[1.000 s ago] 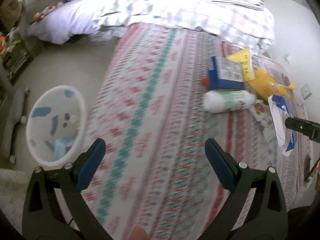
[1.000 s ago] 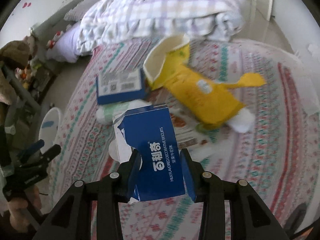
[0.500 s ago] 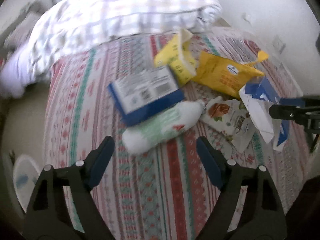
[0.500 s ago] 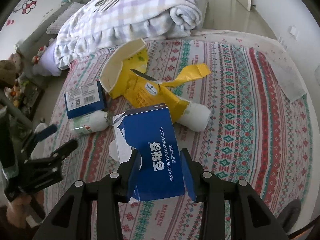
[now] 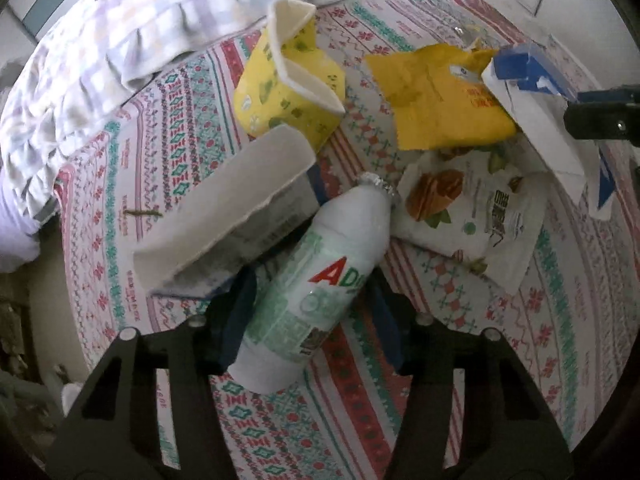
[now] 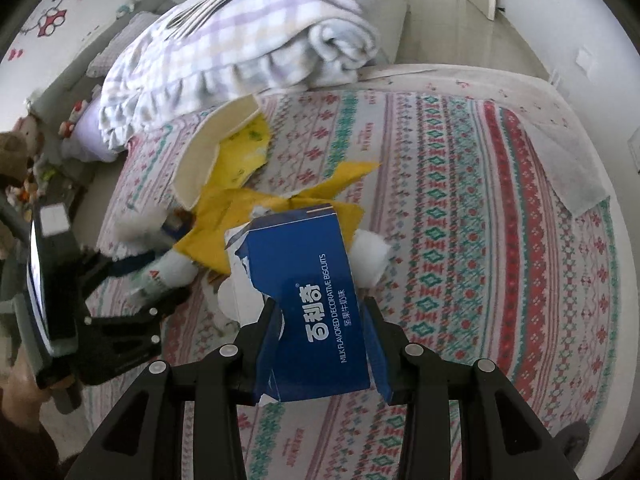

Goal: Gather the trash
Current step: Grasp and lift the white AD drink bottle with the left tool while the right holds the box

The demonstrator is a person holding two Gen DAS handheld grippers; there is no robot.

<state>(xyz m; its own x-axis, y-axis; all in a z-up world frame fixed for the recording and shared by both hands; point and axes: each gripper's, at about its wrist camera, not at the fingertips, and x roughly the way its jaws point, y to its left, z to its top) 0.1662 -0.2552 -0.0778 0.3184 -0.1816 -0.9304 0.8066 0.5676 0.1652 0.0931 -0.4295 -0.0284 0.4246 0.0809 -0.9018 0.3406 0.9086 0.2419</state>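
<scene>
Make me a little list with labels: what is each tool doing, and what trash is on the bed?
left tool: pointing down over the white bottle, its jaws have just been closing, bottle between them, not clearly squeezed yet
right tool: shut on the blue biscuit box
other trash: yellow carton, yellow bag, white snack wrapper, open grey box
where: striped bedsheet
also on bed: checked blanket
</scene>
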